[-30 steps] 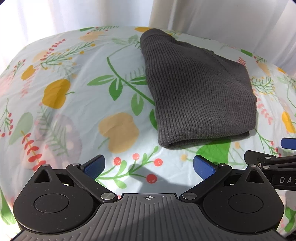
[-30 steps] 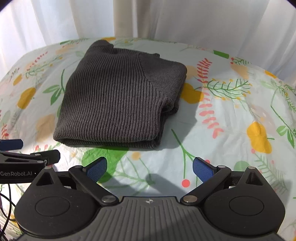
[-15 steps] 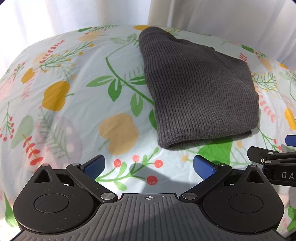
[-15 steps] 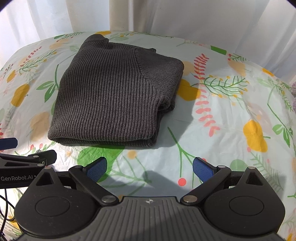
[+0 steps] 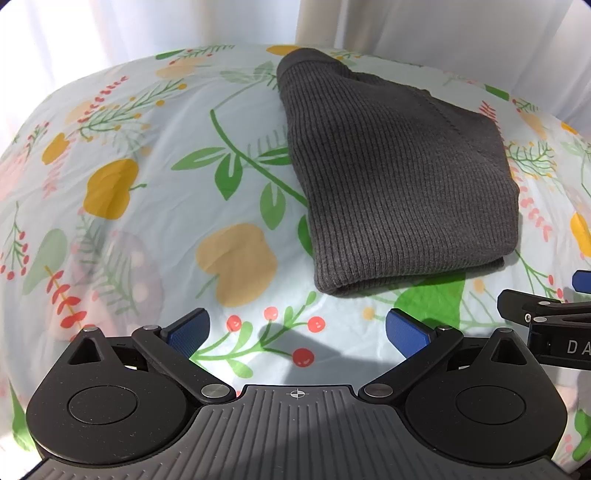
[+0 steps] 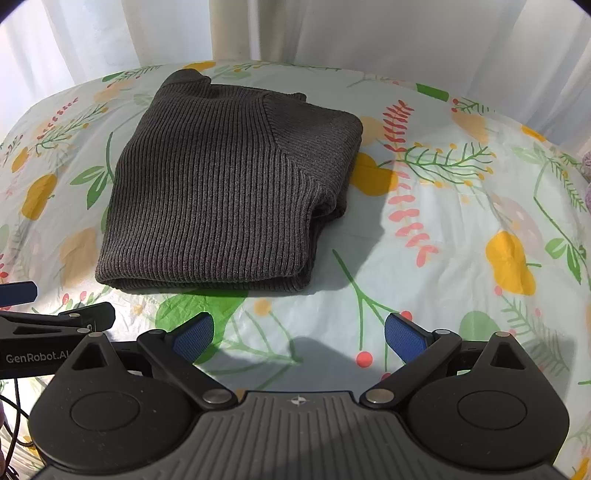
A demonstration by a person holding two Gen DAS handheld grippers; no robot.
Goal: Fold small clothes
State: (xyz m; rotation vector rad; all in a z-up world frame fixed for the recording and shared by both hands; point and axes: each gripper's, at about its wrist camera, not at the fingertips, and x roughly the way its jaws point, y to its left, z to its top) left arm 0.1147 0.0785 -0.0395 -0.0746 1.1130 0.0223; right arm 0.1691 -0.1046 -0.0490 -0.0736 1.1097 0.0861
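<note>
Left gripper (image 5: 295, 330) jaws spread wide, holding nothing, right gripper (image 6: 298, 334) likewise wide and empty, both apart from the cloth, folded dark-grey rib-knit sweater (image 6: 221, 192) ahead, flat on crinkled floral sheet (image 6: 461, 236), rounded fold edge nearest

One grey sweater (image 6: 221, 192), folded. One flowery sheet (image 6: 443, 229) under it. Two grippers: left gripper (image 5: 297, 330) and right gripper (image 6: 299, 334), each with two blue pads, four pads in all. White curtains (image 6: 332, 29) behind, number unclear.
</note>
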